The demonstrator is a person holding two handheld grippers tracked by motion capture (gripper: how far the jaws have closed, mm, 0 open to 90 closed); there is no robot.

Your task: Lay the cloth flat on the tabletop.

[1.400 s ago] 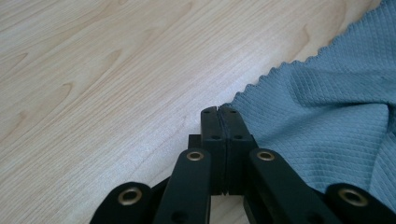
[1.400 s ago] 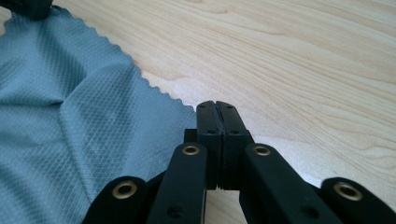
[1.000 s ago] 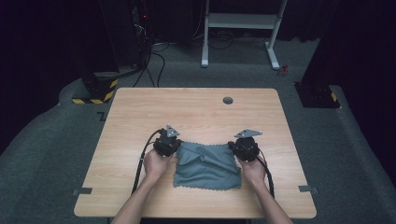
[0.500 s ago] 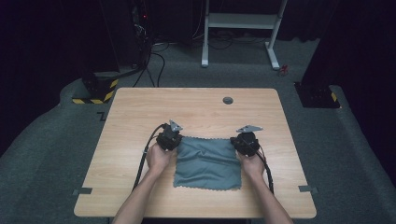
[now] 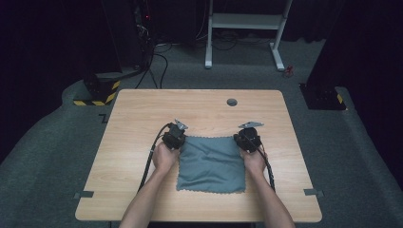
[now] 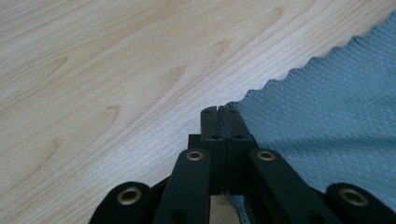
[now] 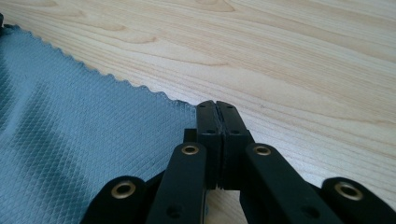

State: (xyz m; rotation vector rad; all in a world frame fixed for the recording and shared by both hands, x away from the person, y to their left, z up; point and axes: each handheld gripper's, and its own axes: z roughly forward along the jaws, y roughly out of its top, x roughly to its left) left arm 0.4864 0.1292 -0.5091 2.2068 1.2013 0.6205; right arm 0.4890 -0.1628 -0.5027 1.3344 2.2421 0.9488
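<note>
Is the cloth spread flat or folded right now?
Spread: the grey cloth lies open on the table, mildly wrinkled, far corners pinched by left tool and right tool.

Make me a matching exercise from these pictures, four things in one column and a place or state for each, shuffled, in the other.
Things:
1. cloth
2. left tongs
3. right tongs
4. round hole

Places or states:
A. in the table top near its far edge
B. shut on the cloth's far right corner
C. spread flat between the two hands
D. shut on the cloth's far left corner

Pairs: 1-C, 2-D, 3-B, 4-A
</note>
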